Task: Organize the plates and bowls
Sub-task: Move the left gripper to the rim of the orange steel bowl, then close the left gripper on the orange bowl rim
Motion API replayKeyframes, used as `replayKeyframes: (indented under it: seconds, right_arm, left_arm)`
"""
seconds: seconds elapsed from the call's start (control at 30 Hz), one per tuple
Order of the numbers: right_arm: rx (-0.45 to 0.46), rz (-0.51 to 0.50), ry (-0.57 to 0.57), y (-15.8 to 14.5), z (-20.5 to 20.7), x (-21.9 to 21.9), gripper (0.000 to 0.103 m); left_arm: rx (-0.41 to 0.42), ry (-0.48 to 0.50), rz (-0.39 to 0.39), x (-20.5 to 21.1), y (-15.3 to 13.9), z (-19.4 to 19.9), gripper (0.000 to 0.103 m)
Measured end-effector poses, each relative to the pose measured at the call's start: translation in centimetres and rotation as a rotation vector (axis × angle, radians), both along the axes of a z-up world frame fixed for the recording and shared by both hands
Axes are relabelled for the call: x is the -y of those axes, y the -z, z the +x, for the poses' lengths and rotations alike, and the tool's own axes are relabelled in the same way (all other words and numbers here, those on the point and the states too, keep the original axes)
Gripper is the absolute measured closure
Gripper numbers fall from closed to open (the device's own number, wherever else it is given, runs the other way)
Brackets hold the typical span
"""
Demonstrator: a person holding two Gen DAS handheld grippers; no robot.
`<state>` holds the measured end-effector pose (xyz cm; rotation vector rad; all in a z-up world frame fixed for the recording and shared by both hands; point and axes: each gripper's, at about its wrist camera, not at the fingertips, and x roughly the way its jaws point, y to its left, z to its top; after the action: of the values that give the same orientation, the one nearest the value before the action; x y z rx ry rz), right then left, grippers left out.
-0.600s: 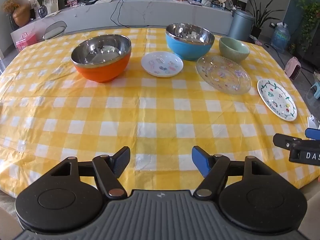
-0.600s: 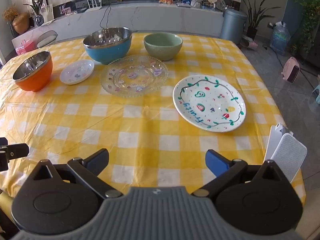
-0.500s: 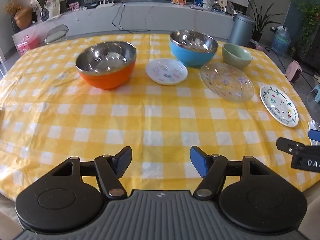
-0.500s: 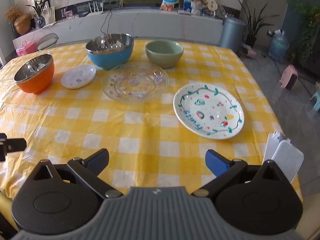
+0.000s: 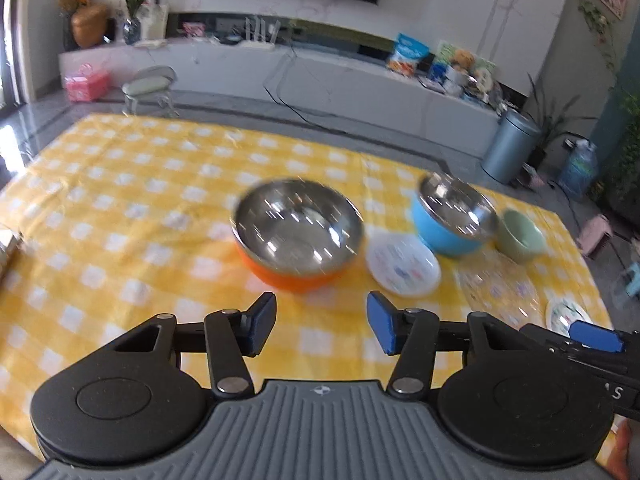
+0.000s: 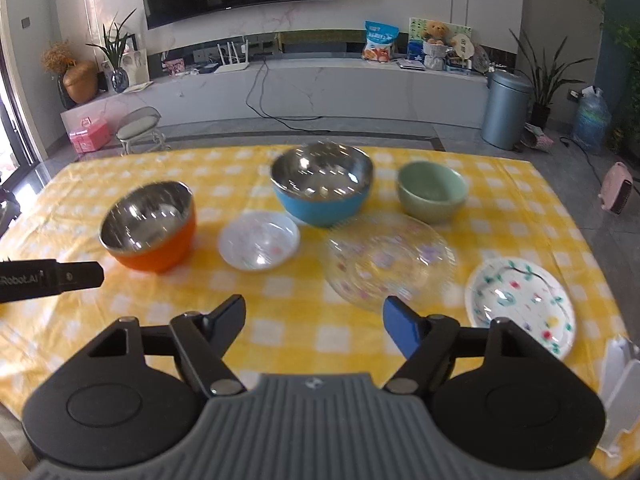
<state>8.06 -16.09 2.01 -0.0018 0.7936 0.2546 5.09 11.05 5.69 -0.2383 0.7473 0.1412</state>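
My left gripper (image 5: 321,328) has black linkage arms with silver pivot screws, round black housings, a ribbed grey base with a small emblem, and blue finger pads (image 5: 380,328). My right gripper (image 6: 314,322) matches; "Robot.AI" lettering marks the left one's side there.

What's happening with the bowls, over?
Left gripper open, empty. Right gripper open, empty. Orange bowl untouched, ahead of left. Nothing blocking.
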Motion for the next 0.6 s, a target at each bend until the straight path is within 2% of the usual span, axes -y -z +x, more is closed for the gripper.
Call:
replayKeyframes:
  seconds: [0.1, 0.13, 0.23, 0.33, 0.47, 0.6]
  right_arm:
    - [-0.011, 0.053, -0.017, -0.3, 1.9, -2.9, 0.036]
    - [-0.014, 0.069, -0.019, -0.3, 2.4, -3.7, 0.037]
    - [-0.033, 0.119, -0.019, -0.1, 4.3, -6.3, 0.045]
    - [-0.069, 0.156, -0.017, 0.5, 6.2, -8.2, 0.050]
    - [-0.134, 0.184, -0.008, 1.8, 8.6, -10.3, 0.062]
    - [-0.189, 0.187, -0.006, 3.3, 10.3, -12.0, 0.070]
  left_arm:
    - [0.054, -0.034, 0.095, -1.3, -0.8, 1.3, 0.042]
    - [0.095, -0.048, 0.117, -1.9, -1.6, 1.4, 0.042]
    - [0.050, -0.069, 0.018, -4.3, -0.9, 3.2, 0.042]
    - [0.000, -0.096, -0.042, -6.0, 0.5, 5.0, 0.048]
    - [-0.050, -0.111, -0.127, -7.5, 2.4, 6.6, 0.054]
    - [-0.099, -0.135, -0.135, -8.1, 4.2, 7.9, 0.058]
